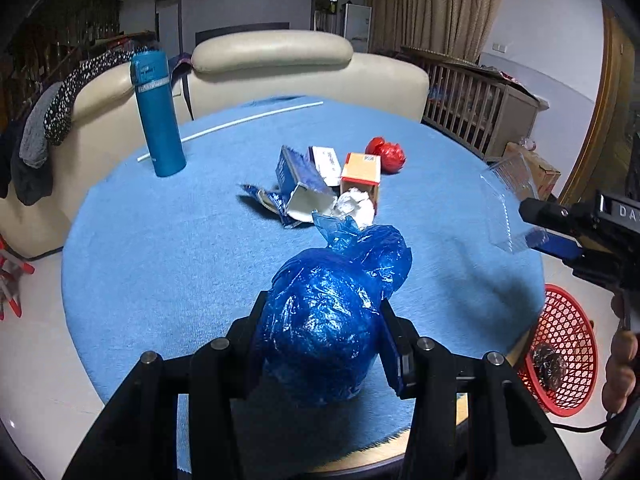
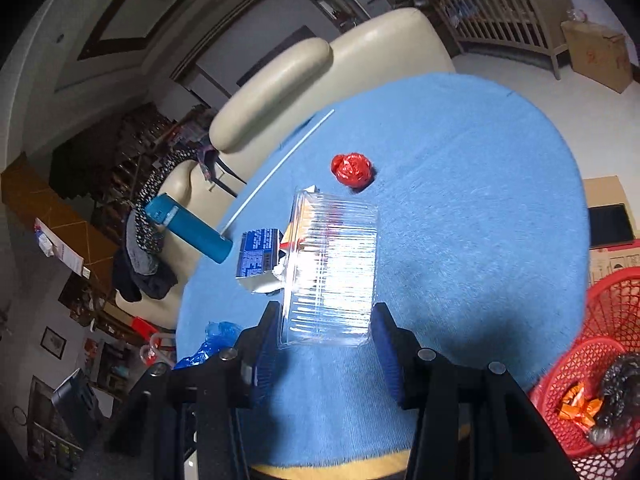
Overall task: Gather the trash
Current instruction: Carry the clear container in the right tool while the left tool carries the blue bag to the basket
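Trash: 1 blue bag (image 1: 328, 320) pinched in left gripper (image 1: 324, 320), 1 clear box (image 2: 332, 268) in right gripper (image 2: 326, 336).

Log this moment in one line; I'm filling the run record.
left gripper: shut on blue bag | right gripper: shut on clear container | red basket: nearby

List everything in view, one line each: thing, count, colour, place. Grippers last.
table: one, blue cloth, centre
blue bag: one, blue, in left gripper
clear tray: one, transparent, in right gripper
flask: one, teal, upright, far left of table
cartons: several, blue, white and orange, mid-table
crumpled paper: one, white, beside cartons
red bag: one, red, far side of table
rod: one, white, far edge
basket: one, red, beside table, trash inside
left gripper: black, shut on blue bag
right gripper: black, shut on clear tray
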`<state>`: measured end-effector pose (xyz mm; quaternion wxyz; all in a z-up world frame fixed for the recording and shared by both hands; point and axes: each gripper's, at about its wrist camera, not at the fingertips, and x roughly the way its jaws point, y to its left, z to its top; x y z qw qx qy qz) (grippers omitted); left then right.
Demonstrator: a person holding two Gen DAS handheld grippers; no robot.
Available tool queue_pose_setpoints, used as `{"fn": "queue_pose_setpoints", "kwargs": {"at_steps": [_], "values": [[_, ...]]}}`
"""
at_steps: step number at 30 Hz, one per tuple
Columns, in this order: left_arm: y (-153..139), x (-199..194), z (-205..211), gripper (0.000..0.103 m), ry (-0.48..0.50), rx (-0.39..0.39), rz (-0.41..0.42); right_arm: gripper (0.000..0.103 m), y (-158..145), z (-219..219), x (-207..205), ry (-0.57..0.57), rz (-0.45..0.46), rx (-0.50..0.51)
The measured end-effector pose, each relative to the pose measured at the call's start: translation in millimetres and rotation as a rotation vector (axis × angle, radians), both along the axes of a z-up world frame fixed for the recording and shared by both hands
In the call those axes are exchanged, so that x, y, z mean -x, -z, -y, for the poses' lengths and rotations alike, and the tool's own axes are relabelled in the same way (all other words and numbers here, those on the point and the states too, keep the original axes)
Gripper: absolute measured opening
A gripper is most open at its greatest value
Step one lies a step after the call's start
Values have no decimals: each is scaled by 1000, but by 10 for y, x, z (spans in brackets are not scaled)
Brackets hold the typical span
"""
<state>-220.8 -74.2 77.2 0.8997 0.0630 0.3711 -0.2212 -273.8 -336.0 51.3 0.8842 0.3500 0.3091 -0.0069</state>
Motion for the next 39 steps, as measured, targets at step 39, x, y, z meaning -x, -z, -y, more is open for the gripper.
{"fn": "queue_pose_setpoints", "kwargs": {"at_steps": [39], "values": [[-348, 422, 438, 50, 116, -34, 106, 48, -262, 489, 979, 139, 152, -3]]}}
